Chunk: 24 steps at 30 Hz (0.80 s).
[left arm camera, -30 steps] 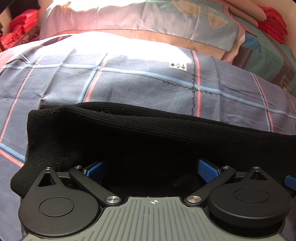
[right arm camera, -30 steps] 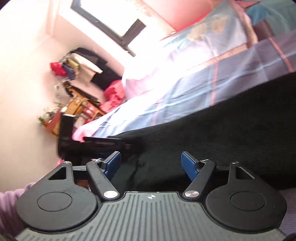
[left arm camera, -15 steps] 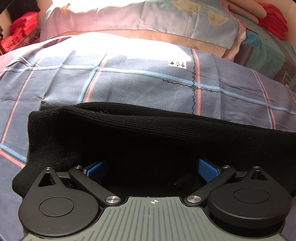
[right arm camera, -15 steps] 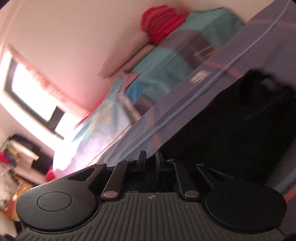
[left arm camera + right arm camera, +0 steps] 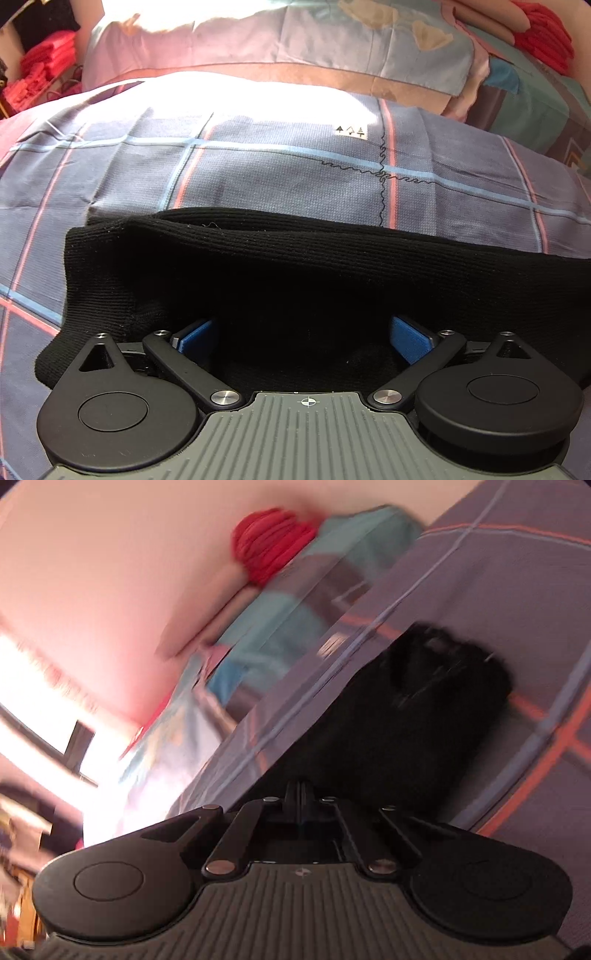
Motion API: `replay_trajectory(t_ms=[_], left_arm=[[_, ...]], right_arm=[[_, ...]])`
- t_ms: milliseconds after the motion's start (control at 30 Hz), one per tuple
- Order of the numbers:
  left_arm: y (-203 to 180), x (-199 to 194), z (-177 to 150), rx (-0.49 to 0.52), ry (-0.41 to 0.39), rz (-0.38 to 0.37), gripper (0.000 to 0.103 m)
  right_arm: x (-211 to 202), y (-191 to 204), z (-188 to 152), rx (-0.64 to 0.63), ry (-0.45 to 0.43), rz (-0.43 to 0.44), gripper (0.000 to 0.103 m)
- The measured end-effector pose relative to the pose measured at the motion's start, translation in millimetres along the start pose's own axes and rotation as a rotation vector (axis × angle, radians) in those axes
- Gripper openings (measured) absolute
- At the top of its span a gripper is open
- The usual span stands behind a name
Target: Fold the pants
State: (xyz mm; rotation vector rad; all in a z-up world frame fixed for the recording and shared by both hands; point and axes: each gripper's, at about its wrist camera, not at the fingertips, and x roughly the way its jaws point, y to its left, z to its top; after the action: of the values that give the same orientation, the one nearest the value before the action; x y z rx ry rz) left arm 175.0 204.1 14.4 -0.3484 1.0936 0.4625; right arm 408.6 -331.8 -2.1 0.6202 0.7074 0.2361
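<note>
Left wrist view: black knit pants (image 5: 295, 280) lie across the checked bedspread (image 5: 258, 173), a long folded band running toward the bed's right edge, the near end just under the camera. Left gripper (image 5: 306, 334) points steeply down at the cloth, its blue pads (image 5: 195, 332) spread wide with fabric between them but not pressed. Pillows (image 5: 295, 40) are stacked at the head of the bed; red clothes (image 5: 543, 33) sit near the far right corner.

Right wrist view, blurred and tilted: right gripper (image 5: 300, 794) has its fingers pressed together, only a thin slit showing. Its tips sit at the edge of the pants (image 5: 399, 731), where the black cloth meets the bedspread (image 5: 517, 590). Cannot tell whether a thin layer of fabric is pinched or the claw is closed on nothing. The far end of the pants shows as a dark bunch further up the bed. A red bundle (image 5: 273, 542) sits by the wall.

Step in hand, as I judge it: taking hold of the pants at two points ahead of a fold. Right side appears set; left is not yet gripping.

Next move calls for the left pads to close on the near hem, catching all layers. Then both hands lift evenly and carry that end over. Risk: a thin or missed pinch on the right lets the cloth slip.
</note>
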Motion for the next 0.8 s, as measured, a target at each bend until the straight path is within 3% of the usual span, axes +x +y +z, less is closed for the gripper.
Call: replay_trajectory(t_ms=[33, 67, 100, 200, 300, 400, 467, 533, 567, 600, 633, 667, 733, 800], left_arm=[[2, -7, -4, 0.009, -0.017, -0.012, 0.103], [5, -15, -9, 0.012, -0.038, -0.029, 0.103], [8, -23, -14, 0.011, -0.059, -0.037, 0.103], [20, -37, -29, -0.010, -0.094, -0.007, 0.103], [31, -35, -37, -0.017, -0.091, 0.049, 0.103], [42, -31, -42, -0.028, -0.083, 0.050, 0.103], [45, -30, -46, -0.019, -0.090, 0.044, 0.103], [47, -31, -52, -0.004, -0.097, 0.036, 0.103], [50, -32, -56, 0.000, -0.103, 0.024, 0.103], [52, -33, -59, 0.003, -0.105, 0.017, 0.103], [53, -34, -61, 0.001, -0.107, 0.009, 0.103], [55, -38, -63, -0.004, -0.121, -0.007, 0.103], [58, -44, -66, -0.015, -0.147, -0.034, 0.103], [64, -50, -70, -0.041, -0.168, -0.072, 0.103]], right_arm=[[-2, 19, -2, -0.107, -0.025, -0.042, 0.019], [-3, 41, -8, -0.203, -0.013, -0.018, 0.042], [-1, 61, -17, -0.273, 0.033, 0.047, 0.052], [11, 131, -71, -0.465, 0.258, 0.282, 0.052], [34, 196, -138, -0.558, 0.484, 0.509, 0.052], [61, 253, -202, -0.681, 0.686, 0.616, 0.051], [71, 273, -231, -0.789, 0.725, 0.646, 0.048], [85, 282, -224, -0.751, 0.634, 0.588, 0.027], [95, 287, -212, -0.683, 0.591, 0.513, 0.006], [103, 298, -201, -0.649, 0.538, 0.473, 0.010], [96, 308, -203, -0.686, 0.484, 0.488, 0.014], [88, 318, -209, -0.733, 0.498, 0.564, 0.020], [78, 341, -237, -0.764, 0.700, 0.746, 0.029], [78, 364, -272, -0.808, 0.860, 0.836, 0.033]])
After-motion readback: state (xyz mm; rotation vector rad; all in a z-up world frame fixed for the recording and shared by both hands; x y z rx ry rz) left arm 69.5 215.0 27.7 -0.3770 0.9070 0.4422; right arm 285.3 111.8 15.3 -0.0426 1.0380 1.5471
